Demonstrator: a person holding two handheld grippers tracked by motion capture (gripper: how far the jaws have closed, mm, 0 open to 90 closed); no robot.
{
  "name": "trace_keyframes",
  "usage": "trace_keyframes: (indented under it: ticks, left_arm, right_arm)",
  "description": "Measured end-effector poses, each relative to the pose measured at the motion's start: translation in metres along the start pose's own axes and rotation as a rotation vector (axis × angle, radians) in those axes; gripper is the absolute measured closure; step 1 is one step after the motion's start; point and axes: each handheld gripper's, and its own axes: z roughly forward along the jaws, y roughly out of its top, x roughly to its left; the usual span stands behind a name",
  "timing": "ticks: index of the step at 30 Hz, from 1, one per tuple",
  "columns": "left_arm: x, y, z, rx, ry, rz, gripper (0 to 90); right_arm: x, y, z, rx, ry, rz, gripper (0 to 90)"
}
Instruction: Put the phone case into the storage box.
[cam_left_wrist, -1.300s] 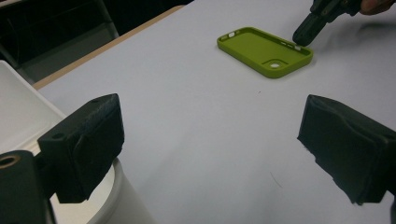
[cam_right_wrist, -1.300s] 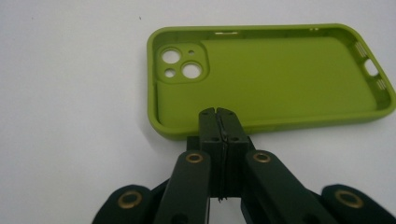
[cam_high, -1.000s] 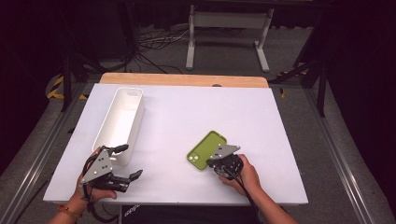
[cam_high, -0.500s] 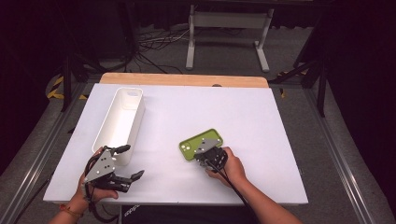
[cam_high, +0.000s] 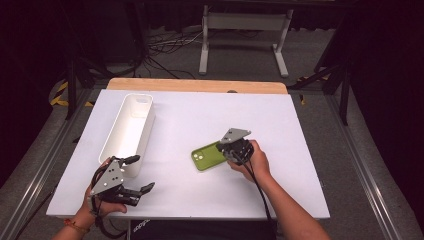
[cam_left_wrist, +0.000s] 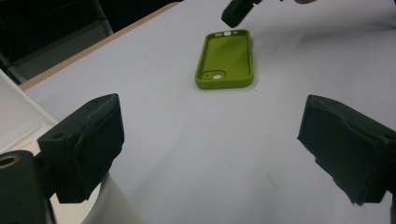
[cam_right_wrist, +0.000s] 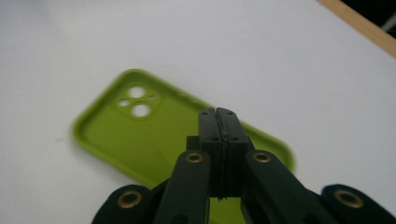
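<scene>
Your right gripper (cam_high: 226, 148) sits over the near-right part of the white table (cam_high: 300, 165), its 2 jaws pressed flat against each other with nothing between them. In the right gripper view the closed jaws (cam_right_wrist: 218, 122) hang above the green phone case (cam_right_wrist: 140, 140), over the end away from its camera cut-outs; whether the tips touch the case cannot be told from here. In the left gripper view the tip of that gripper (cam_left_wrist: 236, 11) appears just past the far short edge of the case (cam_left_wrist: 226, 58), seemingly raised a little above the table.

The phone case (cam_high: 208, 156) lies flat on the table, hollow side up, roughly at the middle of the near half, with its camera holes at the end toward your left side. It is well apart from the white bin (cam_high: 127, 132), which stands lengthwise along the left part of the table.

Your left gripper (cam_high: 136, 175) rests at the near-left corner of the table, just beside the near end of the bin. Its 2 jaws are spread wide and grasp nothing; in the left gripper view its pads (cam_left_wrist: 91, 140) frame bare table, with the case farther off between them and the bin's rim (cam_left_wrist: 18, 119) at the lower left.
</scene>
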Motion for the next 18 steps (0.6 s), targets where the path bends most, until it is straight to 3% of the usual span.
trace_keyframes:
  ticks: [2, 4, 8, 13, 18]
  left_arm:
    - [0.0, -0.001, 0.001, 0.001, -0.006, -0.008, 7.6]
    - [0.0, -0.001, 0.001, 0.004, -0.007, -0.003, 7.7]
    - [-0.001, -0.001, 0.002, -0.002, -0.009, -0.002, 7.6]
    - [-0.001, 0.0, 0.0, 0.001, -0.009, 0.004, 7.6]
    - [-0.001, 0.0, -0.001, -0.004, -0.011, 0.003, 7.6]
  right_arm:
    - [-0.013, 0.001, 0.003, 0.003, -0.035, 0.021, 90.0]
    - [-0.018, 0.002, 0.004, 0.005, -0.04, 0.029, 90.0]
    - [-0.042, 0.004, 0.018, 0.034, -0.06, 0.068, 90.0]
    - [-0.054, 0.006, 0.034, 0.07, -0.053, 0.078, 90.0]
    - [-0.056, 0.006, 0.046, 0.105, -0.038, 0.081, 90.0]
